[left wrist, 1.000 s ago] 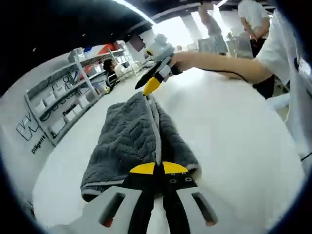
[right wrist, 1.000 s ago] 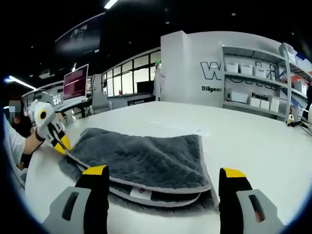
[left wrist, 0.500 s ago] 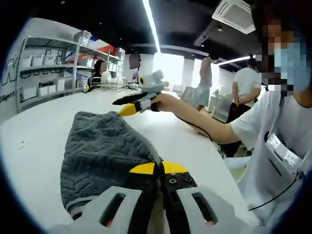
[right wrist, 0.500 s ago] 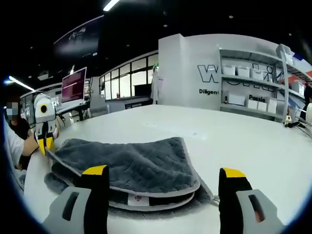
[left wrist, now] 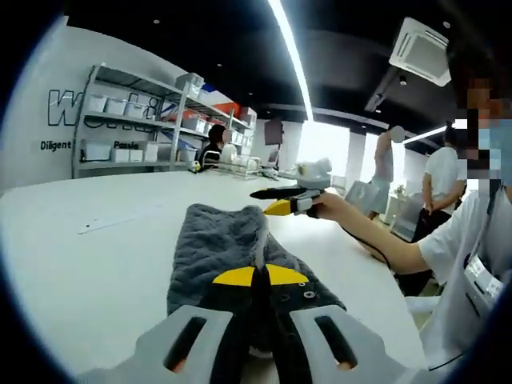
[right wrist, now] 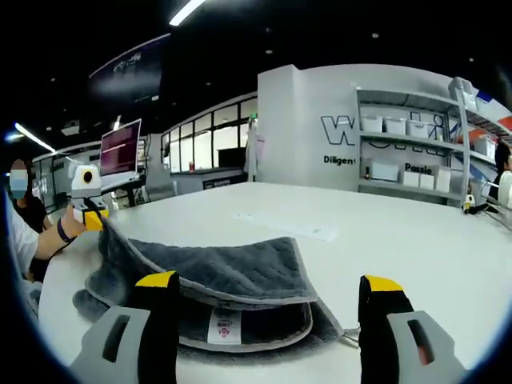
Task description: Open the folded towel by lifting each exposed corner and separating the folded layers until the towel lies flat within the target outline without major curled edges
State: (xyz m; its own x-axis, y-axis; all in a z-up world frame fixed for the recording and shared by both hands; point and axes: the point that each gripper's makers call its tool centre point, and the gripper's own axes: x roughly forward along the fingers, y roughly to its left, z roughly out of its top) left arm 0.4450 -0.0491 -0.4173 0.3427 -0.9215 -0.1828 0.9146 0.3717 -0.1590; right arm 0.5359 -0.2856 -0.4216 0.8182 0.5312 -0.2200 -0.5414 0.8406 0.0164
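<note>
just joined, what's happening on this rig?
A person is unfolding a grey towel on a white table. The left gripper is shut on a towel corner and lifts it off the layers below. The right gripper is open, level with the towel's other end. The towel is folded in layers.

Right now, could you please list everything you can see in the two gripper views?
towel: one, dark grey with pale edging, folded on the table, one corner lifted
label: one, white, on the towel's near edge
table: one, white, under the towel
shelving: one unit, grey, with white bins, against the wall
monitor: one, lit, beyond the table
left gripper: yellow-tipped, shut on the towel's corner
right gripper: yellow-tipped, open, near the folded edge
</note>
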